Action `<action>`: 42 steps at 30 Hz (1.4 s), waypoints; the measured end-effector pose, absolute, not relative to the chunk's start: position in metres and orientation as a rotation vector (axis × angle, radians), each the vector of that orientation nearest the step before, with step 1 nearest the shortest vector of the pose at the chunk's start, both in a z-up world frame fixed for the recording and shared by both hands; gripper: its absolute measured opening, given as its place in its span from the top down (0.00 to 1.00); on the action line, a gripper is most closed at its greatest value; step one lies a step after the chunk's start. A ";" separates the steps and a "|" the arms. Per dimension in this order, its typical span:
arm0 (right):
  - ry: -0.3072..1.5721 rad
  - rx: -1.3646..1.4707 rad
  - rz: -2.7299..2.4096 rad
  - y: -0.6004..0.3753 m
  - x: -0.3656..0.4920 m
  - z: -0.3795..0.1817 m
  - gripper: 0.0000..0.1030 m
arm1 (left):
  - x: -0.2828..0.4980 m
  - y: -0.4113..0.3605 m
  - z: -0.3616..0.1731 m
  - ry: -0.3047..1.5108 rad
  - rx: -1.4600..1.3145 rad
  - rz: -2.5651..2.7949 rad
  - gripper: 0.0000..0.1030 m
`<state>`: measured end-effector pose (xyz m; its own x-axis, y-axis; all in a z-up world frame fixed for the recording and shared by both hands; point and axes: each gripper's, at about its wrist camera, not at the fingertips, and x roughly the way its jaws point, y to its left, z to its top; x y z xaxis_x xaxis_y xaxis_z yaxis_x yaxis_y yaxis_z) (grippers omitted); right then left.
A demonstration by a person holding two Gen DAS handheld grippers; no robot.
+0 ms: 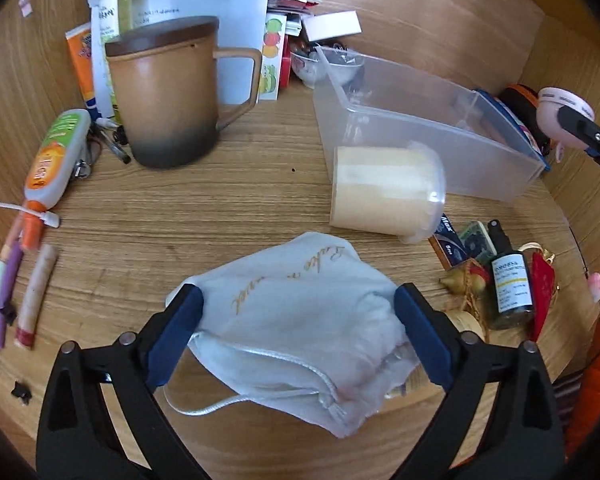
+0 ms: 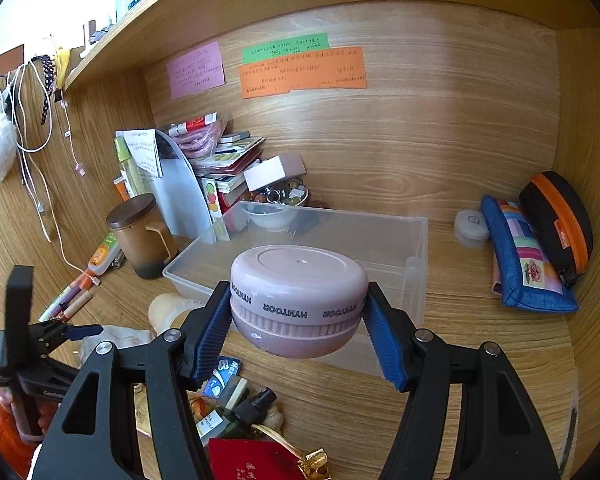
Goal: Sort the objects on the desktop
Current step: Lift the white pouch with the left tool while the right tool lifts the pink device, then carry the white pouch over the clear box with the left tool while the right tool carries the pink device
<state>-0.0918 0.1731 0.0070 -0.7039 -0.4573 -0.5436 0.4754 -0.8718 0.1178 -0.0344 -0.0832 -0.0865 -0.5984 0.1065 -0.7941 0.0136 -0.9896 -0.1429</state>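
Observation:
A white drawstring pouch (image 1: 308, 280) with gold lettering lies on the wooden desk (image 1: 220, 208), near its front edge. My left gripper (image 1: 298, 312) stands open around the pouch, one blue pad at each side of the cloth. My right gripper (image 2: 298, 320) is shut on a round pink device (image 2: 300, 280) with a printed band. It holds the device in the air at the near wall of a clear plastic bin (image 2: 380, 220). In the left wrist view the pink device (image 1: 560, 112) shows at the far right, beyond the bin (image 1: 420, 120).
A cream cup with a clear dome lid (image 1: 384, 192) lies on its side against the bin. A lidded brown mug (image 1: 164, 92), a tube (image 1: 56, 156) and pens (image 1: 36, 292) sit left. A small spray bottle (image 1: 510, 284) and trinkets lie right. Two pencil cases (image 2: 532, 256) lean at the right wall.

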 end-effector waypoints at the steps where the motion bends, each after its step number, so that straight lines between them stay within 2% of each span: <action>1: 0.049 0.788 -2.512 0.173 -0.091 0.007 0.41 | -0.036 -0.084 -0.088 -0.219 -1.384 2.754 0.06; 3: 0.058 0.785 -2.515 0.174 -0.091 0.007 0.41 | -0.035 -0.081 -0.088 -0.203 -1.379 2.750 0.09; 5: 0.060 0.793 -2.508 0.173 -0.093 0.007 0.41 | -0.036 -0.078 -0.088 -0.182 -1.380 2.748 0.22; 7: 0.056 0.800 -2.497 0.171 -0.094 0.006 0.41 | -0.035 -0.075 -0.084 -0.146 -1.376 2.764 0.30; 11: 0.062 0.802 -2.474 0.163 -0.091 0.003 0.41 | -0.035 -0.075 -0.082 -0.124 -1.351 2.799 0.34; 19: 0.104 0.780 -2.481 0.160 -0.084 0.009 0.41 | -0.025 -0.085 -0.057 -0.180 -1.250 2.868 0.36; 26: 0.099 0.766 -2.492 0.163 -0.081 0.013 0.41 | -0.022 -0.076 -0.004 -0.151 -1.052 2.897 0.36; 34: 0.100 0.740 -2.502 0.169 -0.081 0.021 0.41 | -0.049 -0.049 0.044 -0.071 -0.899 2.876 0.36; 42: 0.102 0.733 -2.518 0.176 -0.096 0.028 0.41 | -0.086 -0.020 0.059 -0.020 -0.871 2.815 0.36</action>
<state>-0.0958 0.1757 0.0280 -0.7236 -0.4537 -0.5201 0.4942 -0.8667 0.0684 -0.0864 -0.0195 0.0588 -0.8078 0.1891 -0.5583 -0.1813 -0.9809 -0.0699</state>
